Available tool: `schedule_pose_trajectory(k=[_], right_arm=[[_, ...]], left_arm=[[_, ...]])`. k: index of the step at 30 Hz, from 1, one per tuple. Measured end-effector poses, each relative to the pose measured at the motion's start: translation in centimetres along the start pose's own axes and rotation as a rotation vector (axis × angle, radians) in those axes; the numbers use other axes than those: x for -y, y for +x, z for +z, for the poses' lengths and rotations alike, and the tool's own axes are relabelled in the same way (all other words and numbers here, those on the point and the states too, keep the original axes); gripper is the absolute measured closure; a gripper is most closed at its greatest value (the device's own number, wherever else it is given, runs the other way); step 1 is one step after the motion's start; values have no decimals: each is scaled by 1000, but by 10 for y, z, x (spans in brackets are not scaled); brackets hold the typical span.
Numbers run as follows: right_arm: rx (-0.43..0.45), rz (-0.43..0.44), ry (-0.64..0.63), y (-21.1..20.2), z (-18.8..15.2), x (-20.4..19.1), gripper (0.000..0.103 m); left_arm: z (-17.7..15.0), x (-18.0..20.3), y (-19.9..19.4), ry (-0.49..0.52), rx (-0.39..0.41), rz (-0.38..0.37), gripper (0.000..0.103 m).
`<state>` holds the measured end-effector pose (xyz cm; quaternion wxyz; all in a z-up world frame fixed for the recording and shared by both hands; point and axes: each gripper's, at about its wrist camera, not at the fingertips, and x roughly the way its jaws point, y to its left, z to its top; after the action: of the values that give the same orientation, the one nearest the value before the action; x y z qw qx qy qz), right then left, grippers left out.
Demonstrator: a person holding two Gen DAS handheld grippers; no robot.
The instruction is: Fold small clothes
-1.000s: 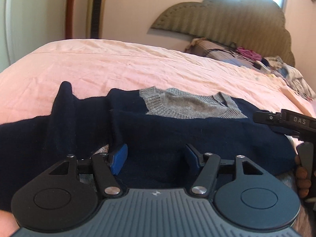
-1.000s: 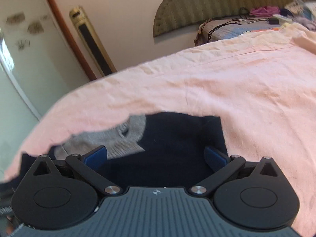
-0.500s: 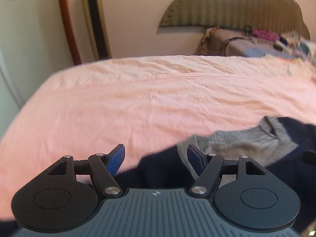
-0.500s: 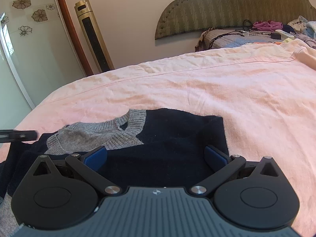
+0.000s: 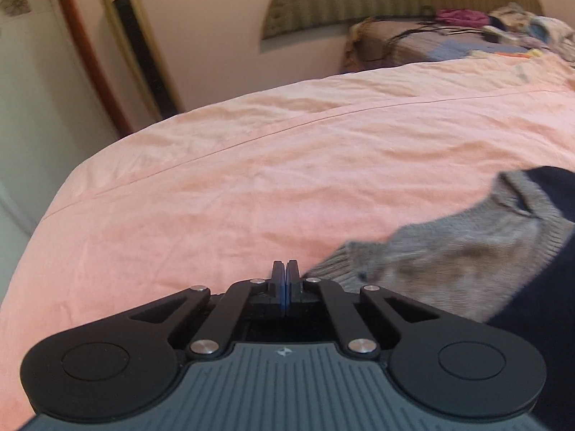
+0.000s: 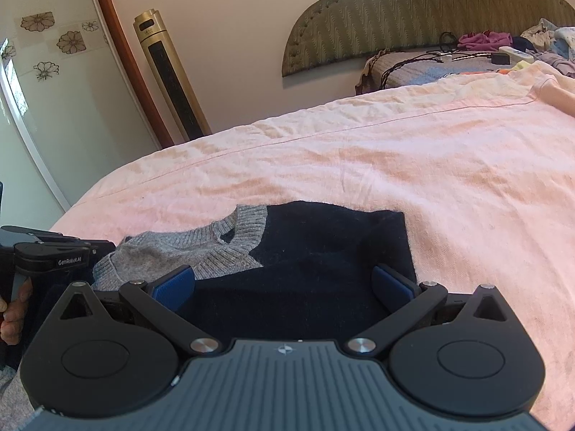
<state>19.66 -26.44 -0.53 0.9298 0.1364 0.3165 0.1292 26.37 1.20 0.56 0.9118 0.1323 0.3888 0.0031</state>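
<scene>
A small navy sweater (image 6: 323, 251) with a grey ribbed collar and grey inner panel (image 6: 201, 248) lies partly folded on the pink bedsheet (image 6: 431, 165). My right gripper (image 6: 284, 287) is open, its blue pads over the sweater's near navy part. My left gripper (image 5: 286, 273) is shut with nothing visibly between its pads, just left of the grey panel (image 5: 449, 258). The left gripper's body also shows at the left edge of the right wrist view (image 6: 54, 255).
An olive padded headboard (image 6: 413, 18) stands at the back. A pile of clothes and cables (image 6: 485, 50) lies by it at the bed's far right. A gold tower fan (image 6: 169, 72) stands by the wall on the left, next to a wooden door frame.
My left gripper has shut and moved left, off the sweater's navy part to its grey left edge. The right gripper has stayed open over the sweater.
</scene>
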Motion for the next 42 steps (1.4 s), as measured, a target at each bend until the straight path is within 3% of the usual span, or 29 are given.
schedule_pose_trajectory(k=[2, 6, 9, 12, 17, 22, 25, 27, 28, 31, 32, 33, 34, 35, 38, 40, 42], right_arm=[[1, 0, 2, 0, 0, 0, 0], [1, -3, -1, 0, 0, 0, 0], [2, -2, 1, 0, 0, 0, 0], [2, -2, 0, 0, 0, 0, 0], [7, 9, 15, 0, 0, 1, 0], [9, 13, 21, 0, -1, 2, 0], [9, 14, 22, 0, -1, 2, 0], [10, 15, 23, -1, -1, 2, 0], [10, 15, 24, -1, -1, 2, 0], [11, 18, 28, 0, 0, 3, 0], [11, 19, 28, -1, 0, 3, 0], [12, 20, 29, -1, 0, 4, 0], [12, 20, 30, 0, 0, 4, 0], [13, 21, 31, 0, 0, 4, 0], [13, 21, 31, 0, 0, 4, 0], [14, 22, 32, 0, 0, 4, 0], [14, 24, 35, 0, 0, 5, 0]], left_arm=[[-4, -8, 1, -31, 2, 4, 103], [-5, -18, -15, -80, -10, -222, 101], [0, -14, -15, -36, -32, -237, 95], [-1, -4, -13, 28, -21, -204, 93], [-2, -4, -14, 28, -5, -220, 93], [-2, -7, -17, 25, -13, -291, 89], [-2, -6, -17, 37, -4, -250, 68], [-2, -8, -18, 32, 22, -230, 28], [-4, -9, -20, 31, 46, -234, 25], [-7, -4, -12, 57, -4, -260, 28], [-8, -3, -13, 55, 3, -272, 42], [-7, -1, -15, 60, 5, -303, 69], [-5, 2, -17, 60, 0, -314, 83], [-2, 6, -19, 72, -1, -290, 91], [2, 13, -24, 104, 18, -243, 94], [7, 5, -31, 60, 74, -216, 97], [11, -7, -25, -22, 66, -184, 97]])
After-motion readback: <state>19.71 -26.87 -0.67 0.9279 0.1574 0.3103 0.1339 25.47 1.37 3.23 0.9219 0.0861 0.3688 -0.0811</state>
